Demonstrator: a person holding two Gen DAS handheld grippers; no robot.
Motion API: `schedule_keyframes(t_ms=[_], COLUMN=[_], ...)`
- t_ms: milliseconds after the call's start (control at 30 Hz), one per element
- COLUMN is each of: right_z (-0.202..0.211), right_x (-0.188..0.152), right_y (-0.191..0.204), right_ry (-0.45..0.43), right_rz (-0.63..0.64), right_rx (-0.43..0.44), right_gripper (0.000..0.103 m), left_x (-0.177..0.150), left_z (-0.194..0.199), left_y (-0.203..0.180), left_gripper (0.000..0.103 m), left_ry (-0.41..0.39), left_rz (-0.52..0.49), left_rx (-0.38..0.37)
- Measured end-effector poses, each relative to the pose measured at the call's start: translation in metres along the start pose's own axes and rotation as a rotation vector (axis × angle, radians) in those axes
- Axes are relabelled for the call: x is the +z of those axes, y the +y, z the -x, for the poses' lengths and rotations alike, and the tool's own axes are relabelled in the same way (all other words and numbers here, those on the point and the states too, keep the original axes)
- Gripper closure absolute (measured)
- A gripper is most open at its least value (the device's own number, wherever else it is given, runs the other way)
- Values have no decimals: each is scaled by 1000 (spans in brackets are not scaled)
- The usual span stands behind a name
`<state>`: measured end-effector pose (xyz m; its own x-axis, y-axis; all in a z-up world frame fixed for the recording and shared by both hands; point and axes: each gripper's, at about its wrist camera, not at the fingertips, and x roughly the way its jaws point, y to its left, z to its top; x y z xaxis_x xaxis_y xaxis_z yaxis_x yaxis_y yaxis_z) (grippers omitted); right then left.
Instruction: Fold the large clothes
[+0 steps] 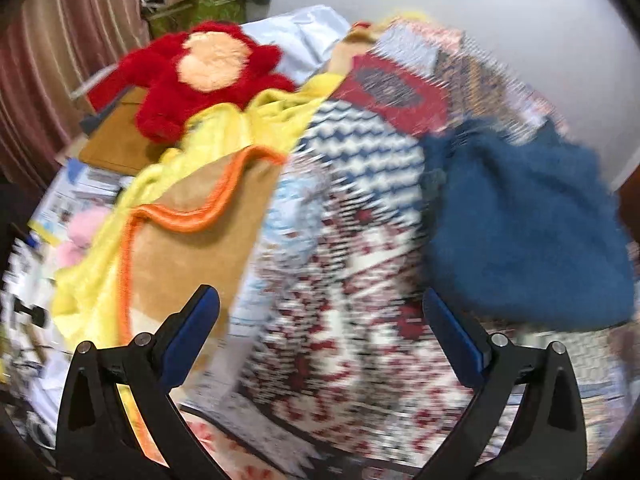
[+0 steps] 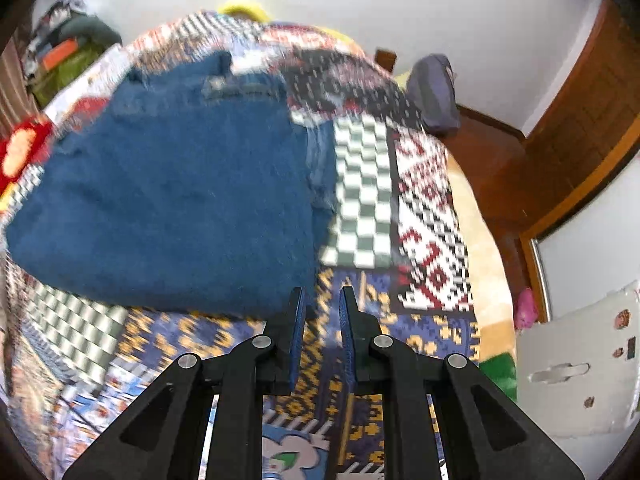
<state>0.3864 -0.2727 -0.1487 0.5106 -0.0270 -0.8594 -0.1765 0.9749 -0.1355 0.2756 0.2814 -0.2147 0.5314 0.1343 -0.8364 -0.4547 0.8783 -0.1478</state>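
Note:
Folded blue jeans [image 2: 172,208] lie on a patchwork bedspread [image 2: 432,216]; they also show at the right of the left wrist view [image 1: 524,232]. My left gripper [image 1: 320,304] is wide open and empty, above the bedspread [image 1: 344,280], left of the jeans. My right gripper [image 2: 322,300] has its jaws narrowly apart with nothing between them, just off the near right corner of the jeans. Both views are motion-blurred.
A red plush toy [image 1: 200,76] and a yellow blanket with orange trim [image 1: 192,184] lie at the left of the bed. Boxes [image 1: 196,4] stand behind. A grey bundle [image 2: 434,92], a wooden door frame [image 2: 576,136] and a white panel [image 2: 576,368] are at the right.

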Motion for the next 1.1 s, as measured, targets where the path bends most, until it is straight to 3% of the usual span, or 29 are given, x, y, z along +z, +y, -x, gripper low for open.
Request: schedule_keyframes(t_ms=[167, 300, 433, 567, 733, 867, 1100], right_z=[25, 33, 21, -8, -46, -63, -74], right_x=[21, 30, 38, 39, 34, 34, 39], right_y=[31, 67, 100, 120, 134, 133, 128], right_ry=[-84, -118, -88, -21, 76, 74, 78], right_rz=[38, 62, 75, 79, 70, 40, -24], right_rx=[108, 226, 343, 387, 414, 448, 496], right_gripper=[91, 91, 91, 91, 91, 91, 91], left_x=[5, 4, -5, -17, -22, -15, 13], left_z=[16, 6, -19, -59, -88, -106, -124], left_y=[-21, -41, -55, -68, -77, -87, -102], left_gripper=[0, 0, 0, 0, 0, 0, 4], left_ry=[-7, 50, 140, 267, 295, 277, 184], left_rz=[60, 129, 204, 276, 357, 368, 357], left_rx=[-194, -360, -479, -601, -779, -800, -750])
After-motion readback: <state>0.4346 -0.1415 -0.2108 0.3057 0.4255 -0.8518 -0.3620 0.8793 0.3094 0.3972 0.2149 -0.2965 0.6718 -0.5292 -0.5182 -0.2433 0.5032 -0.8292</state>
